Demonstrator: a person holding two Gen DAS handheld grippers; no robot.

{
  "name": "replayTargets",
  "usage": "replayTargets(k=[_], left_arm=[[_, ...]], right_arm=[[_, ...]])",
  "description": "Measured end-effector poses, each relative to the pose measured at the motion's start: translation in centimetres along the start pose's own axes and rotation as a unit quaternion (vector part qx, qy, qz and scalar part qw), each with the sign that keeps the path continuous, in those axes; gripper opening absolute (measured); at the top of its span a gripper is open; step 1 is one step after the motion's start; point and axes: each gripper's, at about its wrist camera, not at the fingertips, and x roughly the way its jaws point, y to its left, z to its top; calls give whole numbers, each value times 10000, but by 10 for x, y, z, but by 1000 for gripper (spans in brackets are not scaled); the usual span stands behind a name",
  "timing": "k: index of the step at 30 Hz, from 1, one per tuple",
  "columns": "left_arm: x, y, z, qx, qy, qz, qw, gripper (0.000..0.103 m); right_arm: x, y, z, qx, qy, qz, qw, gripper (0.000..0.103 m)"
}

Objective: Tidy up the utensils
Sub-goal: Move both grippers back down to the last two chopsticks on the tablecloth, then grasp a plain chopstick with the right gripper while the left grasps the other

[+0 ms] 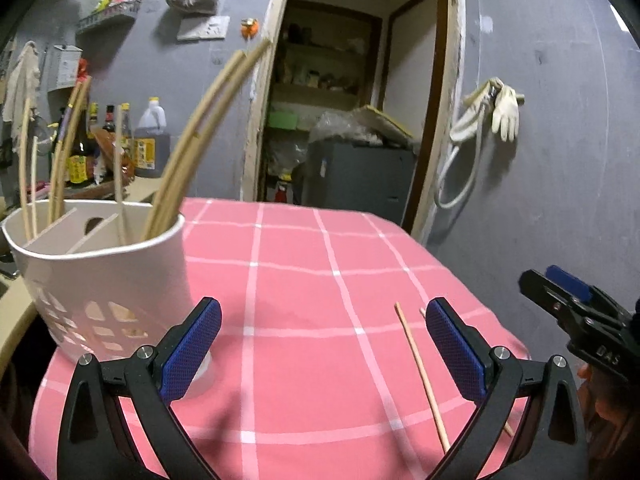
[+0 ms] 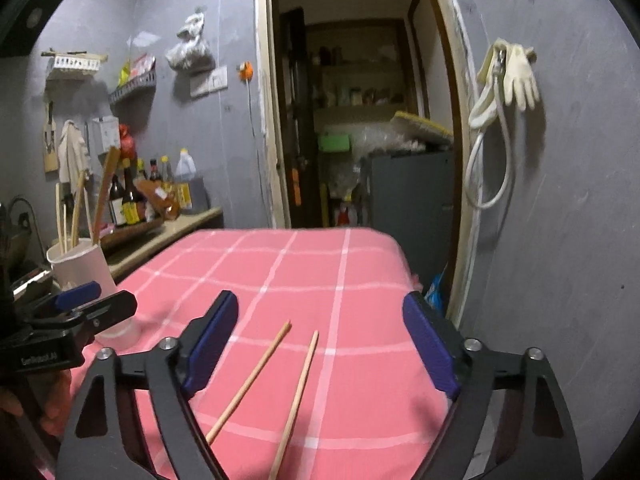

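Two chopsticks (image 2: 256, 376) loose on pink cloth (image 2: 360, 280); left tongs (image 1: 324, 344), right tongs (image 2: 320, 344) both apart.

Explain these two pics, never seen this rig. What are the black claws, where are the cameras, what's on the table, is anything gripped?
No robot: a person holds a two-finger gripper in each hand, with a fisheye camera on each looking along the fingers. One picture comes from the left gripper, the other from the right gripper. Both are open and hold nothing. On the pink checked tablecloth stands a white utensil holder with chopsticks upright in it. Two loose chopsticks lie on the cloth in front of the right gripper.
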Motion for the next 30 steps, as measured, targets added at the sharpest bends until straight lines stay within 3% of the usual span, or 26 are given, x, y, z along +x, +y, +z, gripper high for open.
replayTargets(k=[5, 13, 15, 23, 25, 28, 30], left_arm=[[12, -5, -3, 123, 252, -137, 9995, 99], [36, -15, -4, 273, 862, -528, 9945, 74], [44, -16, -4, 249, 1070, -624, 9920, 67], [67, -23, -8, 302, 1641, -896, 9819, 56], [71, -24, -10, 300, 1757, -930, 9796, 52], [79, -25, -10, 306, 1922, -995, 9758, 47], [84, -26, -10, 321, 2019, -1061, 9731, 42]], right_arm=[[19, -3, -4, 23, 545, 112, 9985, 60], [54, -10, -12, 146, 1619, 493, 9855, 32], [61, -10, -16, 178, 1822, 563, 9815, 28], [78, -7, -25, 95, 2450, 693, 9670, 25], [82, -7, -27, 65, 2580, 662, 9639, 19], [82, -13, -27, 82, 2601, 615, 9636, 10], [80, -18, -27, 143, 2591, 614, 9638, 9]])
